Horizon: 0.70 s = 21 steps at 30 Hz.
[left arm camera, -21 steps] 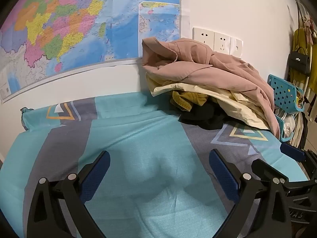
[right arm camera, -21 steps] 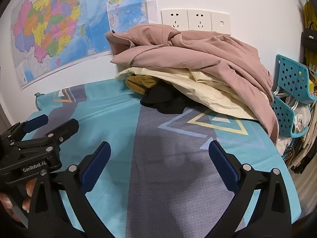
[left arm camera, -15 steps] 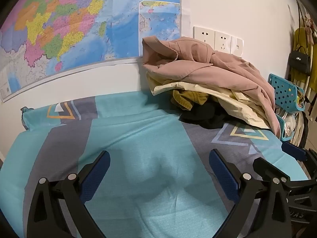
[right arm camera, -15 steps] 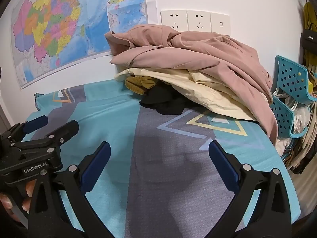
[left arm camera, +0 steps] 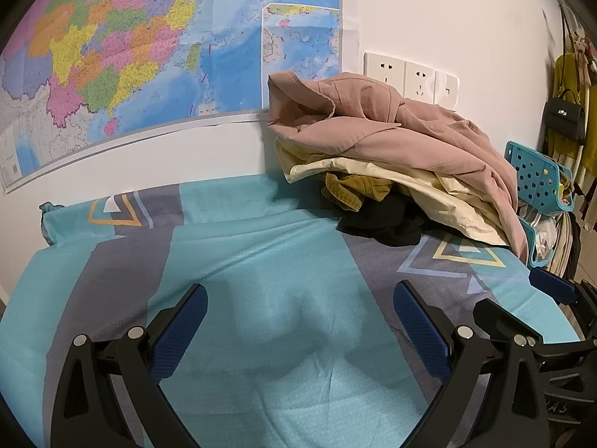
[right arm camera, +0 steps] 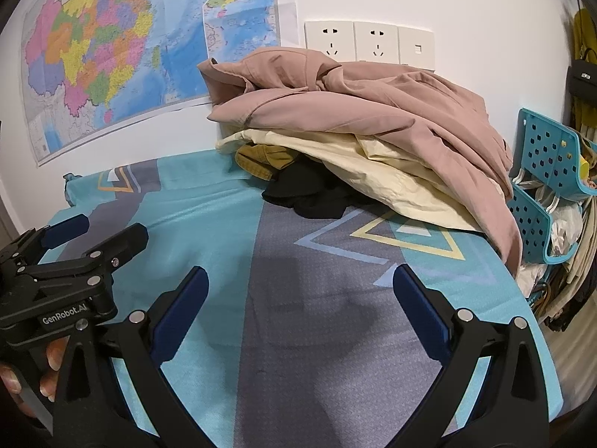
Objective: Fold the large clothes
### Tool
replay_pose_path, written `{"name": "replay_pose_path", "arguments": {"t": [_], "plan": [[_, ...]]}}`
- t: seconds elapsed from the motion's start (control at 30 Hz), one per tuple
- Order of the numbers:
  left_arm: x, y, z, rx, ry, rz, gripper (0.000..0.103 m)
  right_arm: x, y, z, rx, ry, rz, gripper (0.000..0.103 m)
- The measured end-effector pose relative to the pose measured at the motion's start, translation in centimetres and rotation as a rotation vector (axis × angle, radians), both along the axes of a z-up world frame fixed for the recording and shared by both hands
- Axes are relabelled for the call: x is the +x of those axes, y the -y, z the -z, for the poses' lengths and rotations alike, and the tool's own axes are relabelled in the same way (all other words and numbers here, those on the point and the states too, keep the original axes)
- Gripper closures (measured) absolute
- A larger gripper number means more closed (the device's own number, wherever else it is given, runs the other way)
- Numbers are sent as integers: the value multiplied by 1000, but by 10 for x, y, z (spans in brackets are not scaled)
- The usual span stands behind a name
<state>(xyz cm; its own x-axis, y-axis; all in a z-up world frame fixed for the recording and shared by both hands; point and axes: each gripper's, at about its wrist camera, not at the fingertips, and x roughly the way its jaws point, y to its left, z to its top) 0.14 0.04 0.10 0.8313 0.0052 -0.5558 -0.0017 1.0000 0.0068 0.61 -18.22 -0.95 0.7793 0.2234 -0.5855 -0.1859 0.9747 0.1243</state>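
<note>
A heap of clothes lies at the far right of the bed against the wall. A dusty-pink garment (left arm camera: 403,134) (right arm camera: 373,108) is on top, over a cream one (left arm camera: 440,190) (right arm camera: 391,183), a mustard one (left arm camera: 354,186) (right arm camera: 261,158) and a black one (left arm camera: 380,220) (right arm camera: 309,194). My left gripper (left arm camera: 300,302) is open and empty above the bedsheet, well short of the heap. My right gripper (right arm camera: 300,283) is open and empty too, nearer the heap. The left gripper also shows at the left edge of the right wrist view (right arm camera: 93,235).
The bed has a teal and grey sheet (left arm camera: 261,261) (right arm camera: 335,298) with triangle prints. A map (left arm camera: 130,56) and wall sockets (right arm camera: 369,43) are on the wall behind. Teal perforated baskets (right arm camera: 548,171) and hanging clothes and a black bag (left arm camera: 563,112) stand past the bed's right edge.
Both grippers have crept slightly forward toward the heap; the clothes sit a little lower and nearer in view. Both stay open and empty.
</note>
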Motion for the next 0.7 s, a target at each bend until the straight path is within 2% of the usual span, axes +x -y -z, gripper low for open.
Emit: {"name": "replay_pose_path", "arguments": {"t": [0.53,0.7], "plan": [[3,2,0,-5,-12,2,7,0,0,-3,-7,8,3,6],[3,3,1,2,11,-1,7,0,0,-3,-4,9,1,6]]}}
